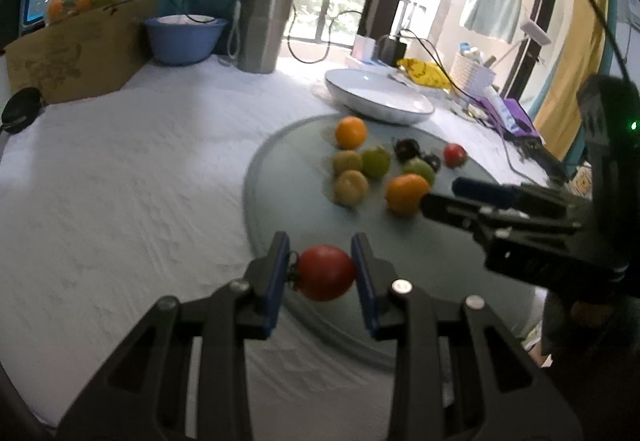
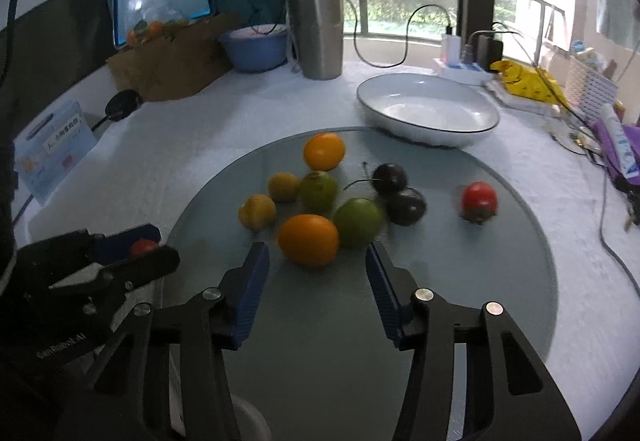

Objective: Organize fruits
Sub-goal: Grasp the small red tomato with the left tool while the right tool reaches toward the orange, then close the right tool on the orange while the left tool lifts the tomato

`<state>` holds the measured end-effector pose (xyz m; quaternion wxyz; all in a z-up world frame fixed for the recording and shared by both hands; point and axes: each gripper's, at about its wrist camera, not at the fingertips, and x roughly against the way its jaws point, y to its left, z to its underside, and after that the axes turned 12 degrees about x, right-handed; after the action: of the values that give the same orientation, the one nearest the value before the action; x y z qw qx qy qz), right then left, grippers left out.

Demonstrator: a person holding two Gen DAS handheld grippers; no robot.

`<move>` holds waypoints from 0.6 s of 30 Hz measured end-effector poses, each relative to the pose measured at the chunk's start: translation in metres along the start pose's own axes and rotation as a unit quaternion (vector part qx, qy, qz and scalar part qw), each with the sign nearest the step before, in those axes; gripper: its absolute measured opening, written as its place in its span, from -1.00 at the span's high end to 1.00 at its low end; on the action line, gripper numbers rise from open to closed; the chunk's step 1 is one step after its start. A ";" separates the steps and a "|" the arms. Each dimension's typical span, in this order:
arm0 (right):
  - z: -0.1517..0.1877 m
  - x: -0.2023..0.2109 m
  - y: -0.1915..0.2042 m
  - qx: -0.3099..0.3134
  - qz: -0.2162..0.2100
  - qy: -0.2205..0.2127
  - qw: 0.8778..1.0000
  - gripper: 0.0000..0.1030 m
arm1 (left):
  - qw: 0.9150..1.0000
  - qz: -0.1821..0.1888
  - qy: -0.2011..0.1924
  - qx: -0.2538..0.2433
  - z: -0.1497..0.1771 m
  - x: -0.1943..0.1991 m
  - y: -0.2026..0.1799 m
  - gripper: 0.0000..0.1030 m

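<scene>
My left gripper (image 1: 322, 257) is shut on a red tomato (image 1: 326, 273) and holds it above the near edge of the round glass turntable (image 1: 288, 201). It also shows in the right wrist view (image 2: 154, 245) with the tomato (image 2: 143, 247). My right gripper (image 2: 316, 261) is open, just short of the near orange (image 2: 309, 239). On the turntable (image 2: 460, 261) lie a second orange (image 2: 324, 151), two green fruits (image 2: 358, 223), two yellow-brown fruits (image 2: 257, 212), two dark plums (image 2: 406, 206) and another red tomato (image 2: 479, 201).
An empty white oval dish (image 2: 428, 109) stands behind the turntable. Further back are a steel tumbler (image 2: 318, 33), a blue bowl (image 2: 254, 47), a cardboard box (image 2: 172, 57) with bagged fruit, a power strip with cables and clutter at the right (image 2: 616, 145).
</scene>
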<state>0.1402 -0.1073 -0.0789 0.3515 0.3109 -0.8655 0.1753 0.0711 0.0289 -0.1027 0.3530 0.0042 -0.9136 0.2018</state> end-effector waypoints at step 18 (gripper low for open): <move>-0.011 -0.022 0.003 0.028 0.000 0.010 1.000 0.25 | 1.000 -0.003 -0.008 0.005 -0.021 -0.010 0.010 0.36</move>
<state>0.1560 -0.0899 -0.0876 0.3510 0.3190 -0.8568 0.2025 0.0906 0.0443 -0.0985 0.3464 0.0103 -0.9152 0.2057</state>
